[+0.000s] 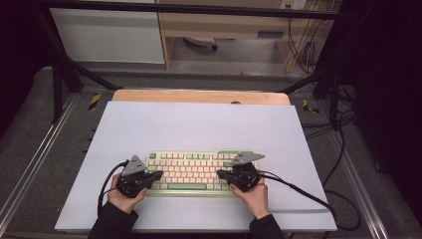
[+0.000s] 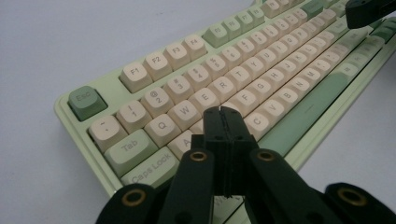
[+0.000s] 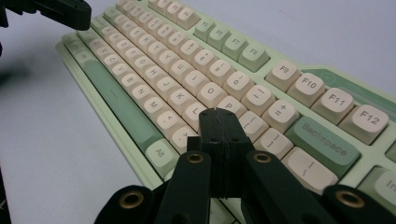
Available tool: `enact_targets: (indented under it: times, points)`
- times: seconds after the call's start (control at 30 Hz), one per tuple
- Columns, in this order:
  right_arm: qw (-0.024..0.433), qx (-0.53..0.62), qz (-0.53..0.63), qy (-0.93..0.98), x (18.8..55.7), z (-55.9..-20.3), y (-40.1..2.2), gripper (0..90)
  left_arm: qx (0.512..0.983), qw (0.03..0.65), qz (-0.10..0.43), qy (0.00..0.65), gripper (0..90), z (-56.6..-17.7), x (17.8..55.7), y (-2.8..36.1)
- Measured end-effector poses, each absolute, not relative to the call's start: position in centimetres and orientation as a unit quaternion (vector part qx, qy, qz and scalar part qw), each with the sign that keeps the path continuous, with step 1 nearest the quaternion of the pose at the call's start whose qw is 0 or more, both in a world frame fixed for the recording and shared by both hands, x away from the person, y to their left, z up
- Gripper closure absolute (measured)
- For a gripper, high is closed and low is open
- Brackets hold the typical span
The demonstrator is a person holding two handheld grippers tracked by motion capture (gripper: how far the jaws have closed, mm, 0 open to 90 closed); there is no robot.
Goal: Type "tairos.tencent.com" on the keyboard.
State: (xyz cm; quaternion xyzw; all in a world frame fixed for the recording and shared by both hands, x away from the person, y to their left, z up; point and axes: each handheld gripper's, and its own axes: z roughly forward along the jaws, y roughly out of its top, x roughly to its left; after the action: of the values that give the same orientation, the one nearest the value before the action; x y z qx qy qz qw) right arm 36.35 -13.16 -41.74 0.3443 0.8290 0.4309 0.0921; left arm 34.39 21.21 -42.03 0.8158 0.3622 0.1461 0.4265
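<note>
Black tongs (image 1: 158,175), brass-ringed pivots, grey plates, black cables, dark sleeves.
</note>
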Motion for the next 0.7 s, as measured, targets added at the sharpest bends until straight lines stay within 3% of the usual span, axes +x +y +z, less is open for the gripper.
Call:
enact_targets:
  times: [0.7]
  points:
    - [0.090,0.344,0.431,0.829,36.3,-41.8,-13.1,90.0,0.832,0.415,0.135,0.342,89.9,-42.8,34.5,17.9]
